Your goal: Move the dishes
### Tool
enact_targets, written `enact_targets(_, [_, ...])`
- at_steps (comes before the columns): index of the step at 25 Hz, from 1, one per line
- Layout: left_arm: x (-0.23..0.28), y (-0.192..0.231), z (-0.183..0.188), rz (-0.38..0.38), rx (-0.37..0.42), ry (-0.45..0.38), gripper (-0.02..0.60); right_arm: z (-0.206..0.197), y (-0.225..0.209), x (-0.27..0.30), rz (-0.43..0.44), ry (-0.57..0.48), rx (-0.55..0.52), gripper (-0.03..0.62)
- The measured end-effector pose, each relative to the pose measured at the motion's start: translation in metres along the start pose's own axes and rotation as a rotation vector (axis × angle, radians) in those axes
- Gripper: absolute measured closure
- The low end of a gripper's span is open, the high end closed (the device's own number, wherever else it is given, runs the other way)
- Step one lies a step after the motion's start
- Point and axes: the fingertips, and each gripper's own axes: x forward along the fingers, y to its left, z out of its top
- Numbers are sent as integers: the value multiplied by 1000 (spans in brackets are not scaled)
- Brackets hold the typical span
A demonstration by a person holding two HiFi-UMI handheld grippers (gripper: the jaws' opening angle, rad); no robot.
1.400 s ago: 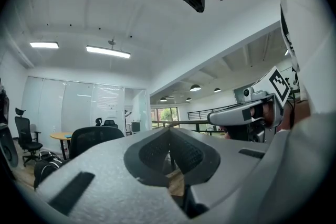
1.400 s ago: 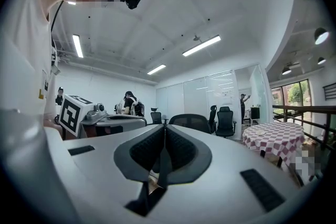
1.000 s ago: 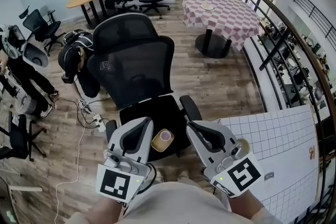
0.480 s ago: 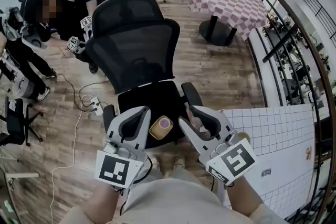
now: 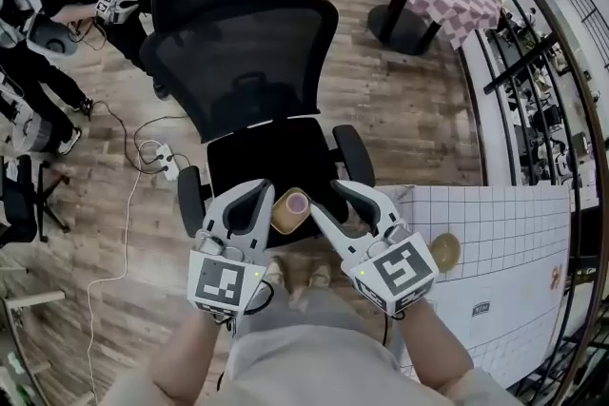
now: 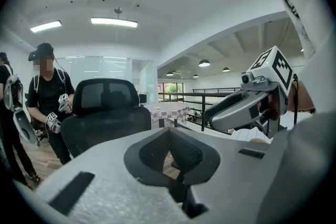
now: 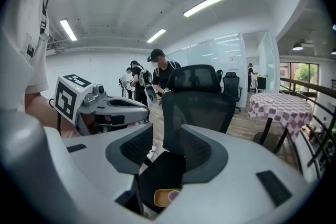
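Dish (image 5: 288,214): tan, with a small pink thing (image 5: 298,202) in it. It sits on the chair (image 5: 257,157) seat at the front edge, between the two tools.
Left tool (image 5: 249,202): tips together, nothing in them, just beside the dish's left side.
Right tool (image 5: 341,202): jaws partly apart, and they have just been opening. Nothing is between the pads; the dish lies ahead of and below them.
Second dish (image 5: 443,250): round and tan, on the white gridded desk (image 5: 514,233) at the right.
Step, as I judge it: closing in to lift the dish off the seat.
Risk 1: a nudge from the closed left tool could slide the dish over the seat edge to the floor (image 5: 400,109).
Risk 2: a tilted grip on the rim could tip the pink thing out.
Risk 3: the chair may roll or swivel if pressed, shifting the dish off aim.
Risk 4: the tools are close together and could knock each other.
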Motion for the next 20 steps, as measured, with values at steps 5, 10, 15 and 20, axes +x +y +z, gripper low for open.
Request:
enact_targets(5, [32,15,-59,-17,-7,48,569,-66,-22,45,-24,109,28,433])
enact_targets(10, [56,24,-107,-44,-12,108,569,-121,-32,81,-26,189,66,404])
enact_targets(15, [70,43,-159,-49,-51,141,569,-183,-26,120,-10,275,76,376])
enact_targets(20, [84,48,-220,-64,-61,193,569,-247,-28,151,-4,365,73,367])
